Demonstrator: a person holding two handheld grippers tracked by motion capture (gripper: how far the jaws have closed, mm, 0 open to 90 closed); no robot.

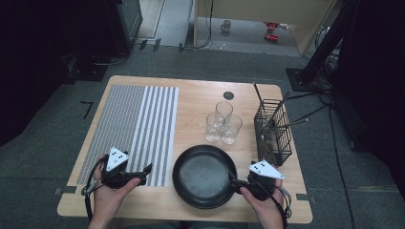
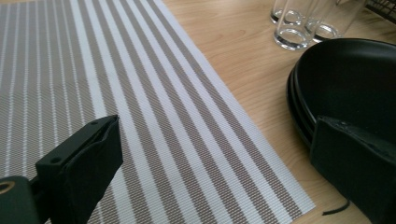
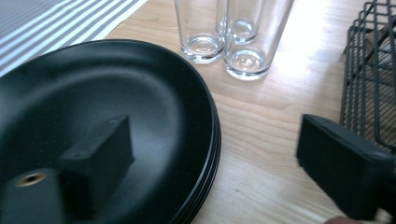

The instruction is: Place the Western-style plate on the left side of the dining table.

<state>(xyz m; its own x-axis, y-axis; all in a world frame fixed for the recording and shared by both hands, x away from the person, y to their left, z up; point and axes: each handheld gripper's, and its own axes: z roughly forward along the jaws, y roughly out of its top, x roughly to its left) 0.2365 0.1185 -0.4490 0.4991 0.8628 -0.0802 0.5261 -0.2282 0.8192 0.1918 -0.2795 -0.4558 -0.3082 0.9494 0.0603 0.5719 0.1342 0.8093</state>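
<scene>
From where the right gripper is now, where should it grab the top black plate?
Grip the raised rim of the stack of black plates on its right edge, coming in level from the right gripper. The rim is thin, stands off the table there, and already lies between the open jaws.

Handheld grippers: appearance
Left black two-jaw gripper [image 1: 145,170] and right black two-jaw gripper [image 1: 232,177]: grey triangular top plates, trailing black cables.
</scene>
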